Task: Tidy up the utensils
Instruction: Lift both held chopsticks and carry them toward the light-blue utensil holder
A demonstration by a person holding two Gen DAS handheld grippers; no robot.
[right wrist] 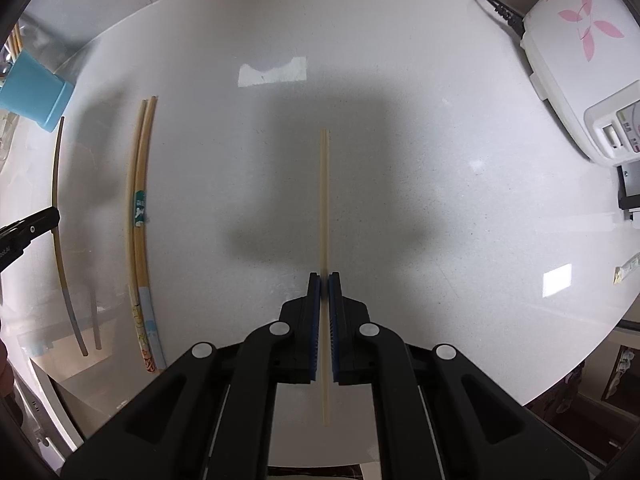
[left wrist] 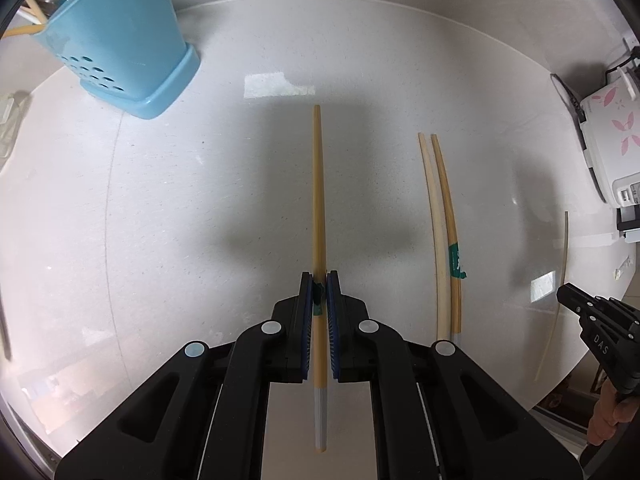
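Left wrist view: left gripper point(left wrist: 319, 280) has its fingers point(left wrist: 306, 320) pinching a tan chopstick point(left wrist: 319, 184) w/ a green band, gripped near the thick end; the stick runs straight fwd along the fingers and looks lifted off the desk point(left wrist: 160, 200), tip aimed at the far side. Its shadow sits apart from it, so I judge it's in the air

Right wrist view: right gripper point(right wrist: 324, 280) has fingers point(right wrist: 316, 320) pressed in on a pale thin chopstick point(right wrist: 325, 200), also pointing straight ahead, above the desk

Step in hand, as I read it: both sticks picked up, drop-off into the blue holder point(left wrist: 116, 40) not yet done. Holder stands at far left of the desk in the left view, already stuffed w/ chopsticks and spoons. 2 more chopsticks point(left wrist: 444, 232) lie side by side on the desk between the two grippers, touching or nearly so; one has a green band

Next move prob calls for: swing the left gripper fwd and left over the holder's open top, tilt the stick toward vertical, then let go. The right one has farther to go, since the holder is well apart from it, at the far left edge of its view. Risk: a long stick catches on what's already in the holder

Pose: both grippers held roughly level and parallel, looking down on the desk at a slant, right one just visible at the right edge of the left view point(left wrist: 576, 296), w/ the person's hand point(left wrist: 608, 420) under it. White rice cooker point(right wrist: 580, 40) sits far right, clear of the work
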